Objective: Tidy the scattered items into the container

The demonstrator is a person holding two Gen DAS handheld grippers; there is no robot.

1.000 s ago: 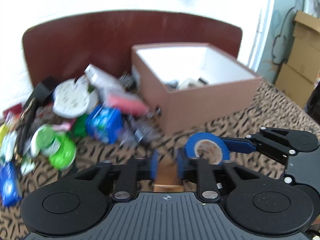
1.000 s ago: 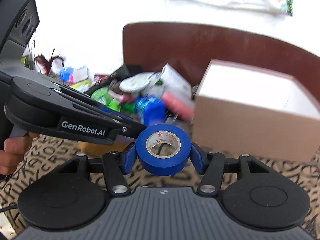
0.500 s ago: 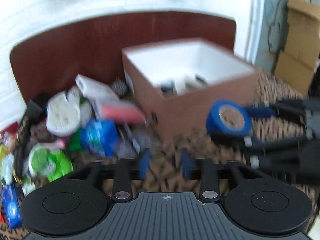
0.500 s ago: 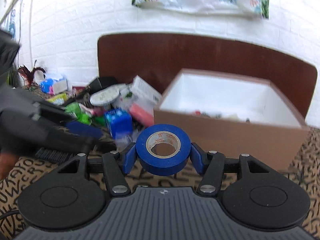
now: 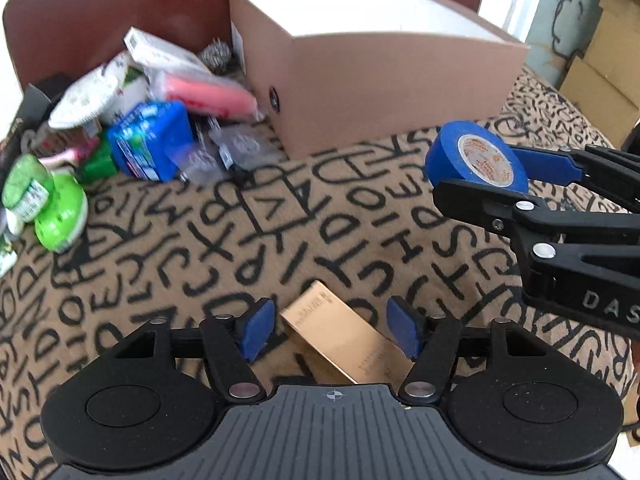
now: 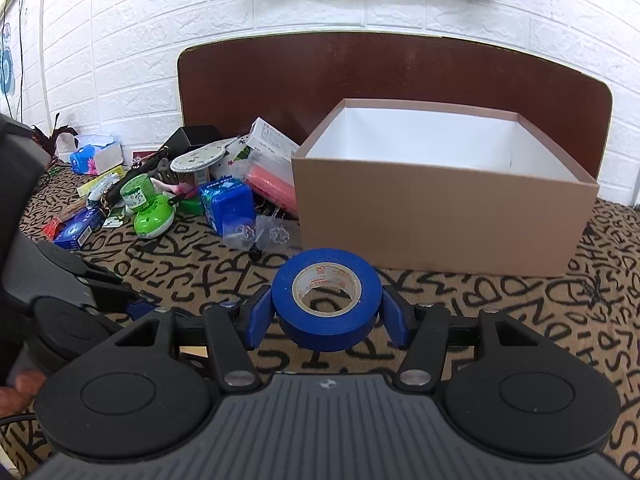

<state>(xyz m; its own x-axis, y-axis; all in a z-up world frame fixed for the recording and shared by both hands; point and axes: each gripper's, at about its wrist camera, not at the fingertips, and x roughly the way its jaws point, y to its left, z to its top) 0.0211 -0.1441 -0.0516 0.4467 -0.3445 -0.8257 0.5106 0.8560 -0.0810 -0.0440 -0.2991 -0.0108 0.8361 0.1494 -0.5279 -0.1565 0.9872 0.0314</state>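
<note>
A small gold carton lies flat on the letter-patterned cloth, between the blue pads of my left gripper. The jaws are opening, and neither pad touches the carton. My right gripper is shut on a roll of blue tape, held above the cloth in front of the brown cardboard box. In the left wrist view the same blue tape hangs at the right, a little short of the brown cardboard box, whose white inside is open at the top.
A heap of loose items lies left of the box: a blue pack, a pink pack, a green plastic piece and a white round thing. A dark headboard stands behind. Cardboard cartons stand far right.
My left gripper was shut on the gold carton; its jaws have widened and let it go, and it has dropped lower and tilted down. The right gripper with the tape shifted sideways.
</note>
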